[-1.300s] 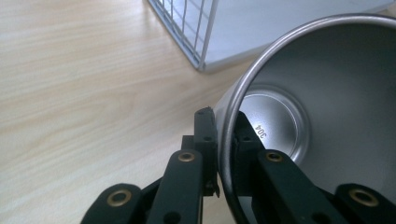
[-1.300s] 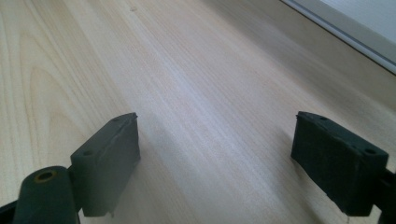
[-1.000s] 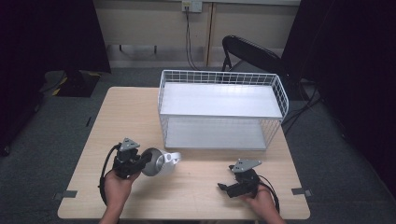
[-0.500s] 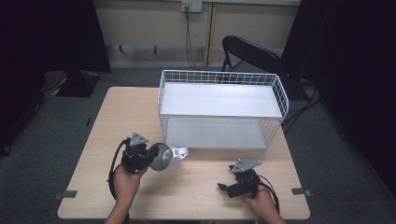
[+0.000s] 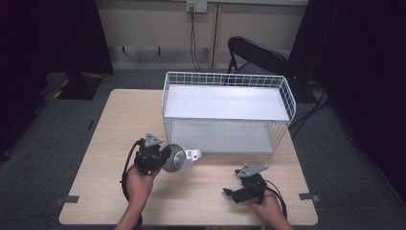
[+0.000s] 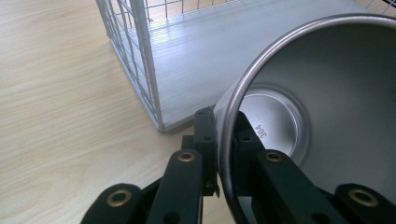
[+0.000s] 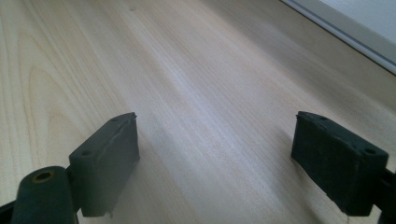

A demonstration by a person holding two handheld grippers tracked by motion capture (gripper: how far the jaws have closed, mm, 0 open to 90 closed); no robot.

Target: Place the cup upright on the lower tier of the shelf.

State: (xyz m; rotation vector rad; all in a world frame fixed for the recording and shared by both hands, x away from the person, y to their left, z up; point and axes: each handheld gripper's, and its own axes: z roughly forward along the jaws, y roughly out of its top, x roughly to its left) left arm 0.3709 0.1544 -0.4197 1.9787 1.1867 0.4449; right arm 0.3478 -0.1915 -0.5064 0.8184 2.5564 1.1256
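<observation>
We see a pale wood table [image 5: 110, 143] on grey carpet [image 5: 57, 124]; left tongs [image 6: 224, 140] pinch a steel cup [image 6: 327, 116] stamped "304", right tongs [image 7: 215, 158] gape empty.

Cup [image 6: 327, 116] rim cut off at right edge; right tongs [image 7: 215, 158] bases cropped.

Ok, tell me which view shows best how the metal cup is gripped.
The left gripper view: the left gripper pinches the metal cup by its rim, one jaw inside, one outside. The high view shows the cup small, its grip unclear. The right gripper view faces bare table.
</observation>
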